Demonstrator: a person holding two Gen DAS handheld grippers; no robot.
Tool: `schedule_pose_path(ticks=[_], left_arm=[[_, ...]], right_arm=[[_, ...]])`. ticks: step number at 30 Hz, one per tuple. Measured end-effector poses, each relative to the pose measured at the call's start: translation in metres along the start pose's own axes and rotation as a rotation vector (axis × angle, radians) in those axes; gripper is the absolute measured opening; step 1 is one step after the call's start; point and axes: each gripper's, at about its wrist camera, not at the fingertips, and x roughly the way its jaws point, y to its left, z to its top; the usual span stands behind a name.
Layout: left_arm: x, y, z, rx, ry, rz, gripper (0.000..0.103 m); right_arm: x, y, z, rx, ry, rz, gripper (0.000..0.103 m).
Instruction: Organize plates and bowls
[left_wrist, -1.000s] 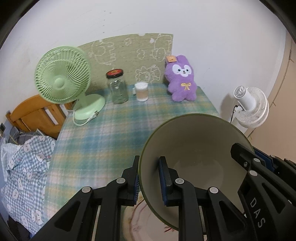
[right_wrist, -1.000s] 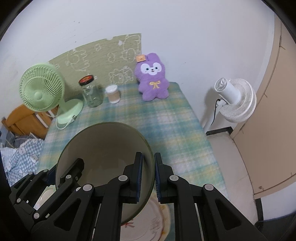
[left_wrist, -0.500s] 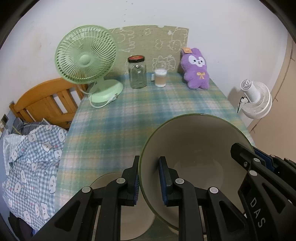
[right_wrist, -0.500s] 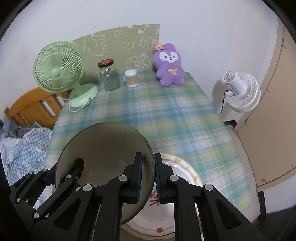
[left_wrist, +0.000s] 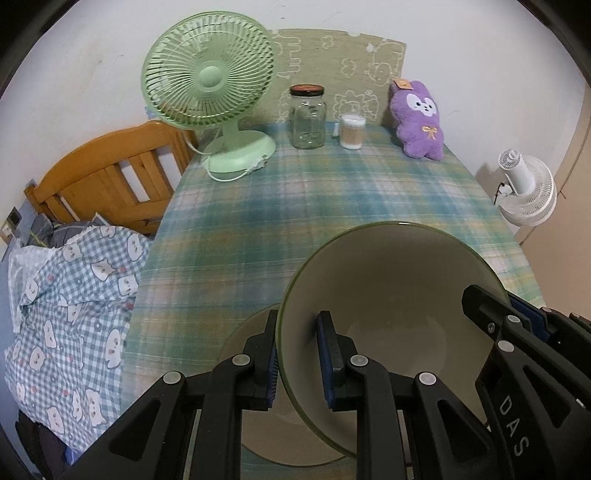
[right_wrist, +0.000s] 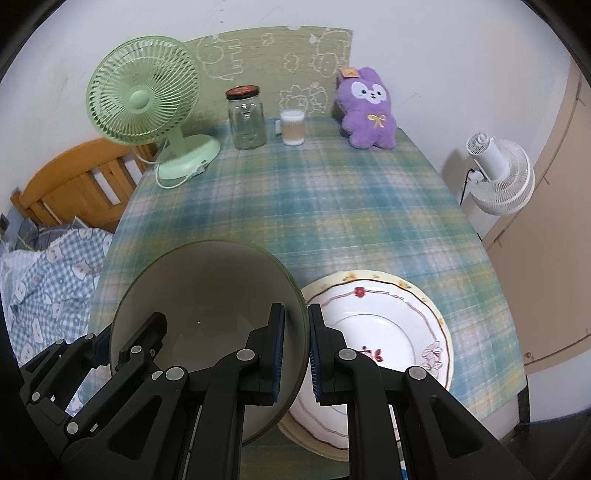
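Note:
Both grippers hold one large cream bowl with a green rim (left_wrist: 391, 291) above the near end of the table. My left gripper (left_wrist: 297, 350) is shut on its left rim. My right gripper (right_wrist: 295, 339) is shut on its right rim; the bowl (right_wrist: 207, 295) fills the lower left of the right wrist view. Under the bowl's left side lies a second cream dish (left_wrist: 247, 339), partly hidden. To the bowl's right, white floral plates (right_wrist: 380, 332) lie stacked on the table.
The plaid-covered table (right_wrist: 332, 206) carries a green desk fan (left_wrist: 210, 92), a glass jar (left_wrist: 307, 116), a small white container (left_wrist: 352, 131) and a purple plush toy (left_wrist: 419, 118) along the far edge. A white floor fan (right_wrist: 498, 173) stands right; a wooden bed frame (left_wrist: 107, 177) left.
Both grippers and the bowl have drawn back toward the near table edge and tilted down. The floral plates and the cream dish have come into view beneath the bowl.

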Motion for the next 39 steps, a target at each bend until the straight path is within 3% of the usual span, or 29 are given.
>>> schedule_pose_path(ticks=[20, 28, 32, 39], left_arm=[[0.021, 0.034, -0.024, -0.050, 0.075, 0.017, 0.017], [0.022, 0.037, -0.026, -0.020, 0.047, 0.054, 0.017], [0.033, 0.047, -0.030, -0.054, 0.109, 0.043, 0.017], [0.040, 0.045, -0.032, -0.055, 0.131, 0.020, 0.018]], right_arm=[[0.024, 0.037, -0.015, -0.032, 0.073, 0.024, 0.016], [0.035, 0.045, -0.018, -0.024, 0.100, 0.031, 0.016], [0.040, 0.050, -0.021, -0.029, 0.123, 0.040, 0.016], [0.044, 0.052, -0.022, -0.033, 0.124, 0.020, 0.016]])
